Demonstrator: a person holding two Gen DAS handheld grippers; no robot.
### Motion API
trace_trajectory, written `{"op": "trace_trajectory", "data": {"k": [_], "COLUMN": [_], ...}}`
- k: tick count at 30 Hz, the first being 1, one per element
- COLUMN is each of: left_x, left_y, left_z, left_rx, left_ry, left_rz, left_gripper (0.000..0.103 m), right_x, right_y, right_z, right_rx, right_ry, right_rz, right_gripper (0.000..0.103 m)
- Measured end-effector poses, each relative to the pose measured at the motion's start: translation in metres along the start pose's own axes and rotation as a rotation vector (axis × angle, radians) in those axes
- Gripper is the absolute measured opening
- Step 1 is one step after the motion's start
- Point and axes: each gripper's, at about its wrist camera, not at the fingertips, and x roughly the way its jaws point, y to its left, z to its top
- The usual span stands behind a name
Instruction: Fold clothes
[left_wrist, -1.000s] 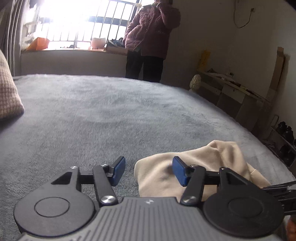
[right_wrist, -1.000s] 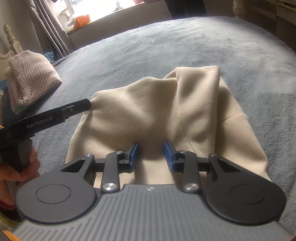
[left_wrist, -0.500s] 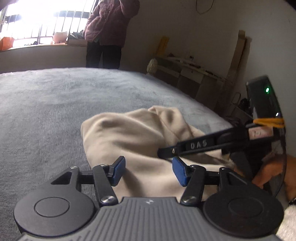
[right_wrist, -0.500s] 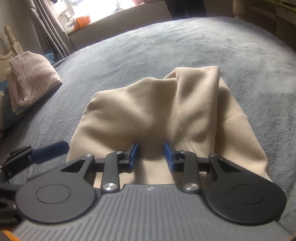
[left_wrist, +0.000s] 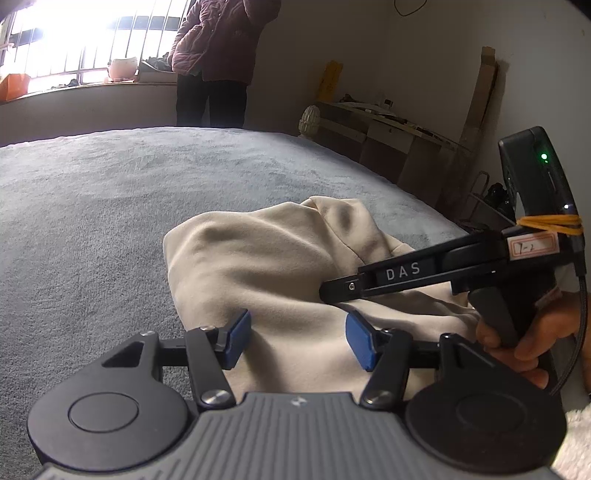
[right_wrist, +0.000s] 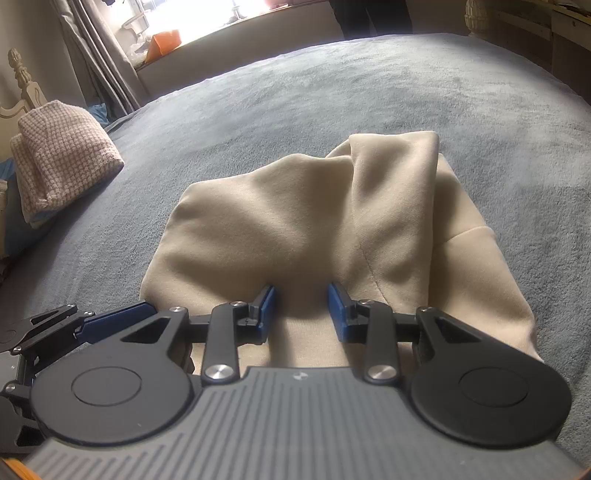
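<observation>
Changed: the left gripper (left_wrist: 298, 339) has swung in from bare blanket to the near left edge of the cream garment (left_wrist: 266, 266).
Left tool: jaws apart, straddling cloth, nothing pinched.
Right gripper (right_wrist: 301, 314): unmoved, jaws parted over the near hem; whether the pads pinch cloth I cannot tell.
Garment: bunched on the grey blanket (right_wrist: 332, 85).
Meaning: probably both near corners are about to be gripped.
</observation>
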Motion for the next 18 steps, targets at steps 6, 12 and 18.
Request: {"op": "trace_trajectory", "data": {"k": [6, 12, 18], "left_x": [0.0006, 0.0019, 0.0018], "left_y": [-0.0004, -0.0021, -0.0026], "left_z": [0.0009, 0.0007, 0.0006], "left_rx": [-0.008, -0.004, -0.005], "left_ry": [0.007, 0.009, 0.01], "left_rz": [0.004, 0.012, 0.014], "left_gripper": [0.059, 0.059, 0.059], "right_x": [-0.0002, -0.0002, -0.0002], "right_y": [0.0002, -0.0001, -0.0003], "right_z": [-0.0001, -0.0002, -0.0007], "right_rx": [-0.001, -0.001, 0.0], "right_ry": [0.0, 0.0, -0.001], "right_rz": [0.0, 0.001, 0.002], "right_gripper": [0.031, 0.031, 0.031]}}
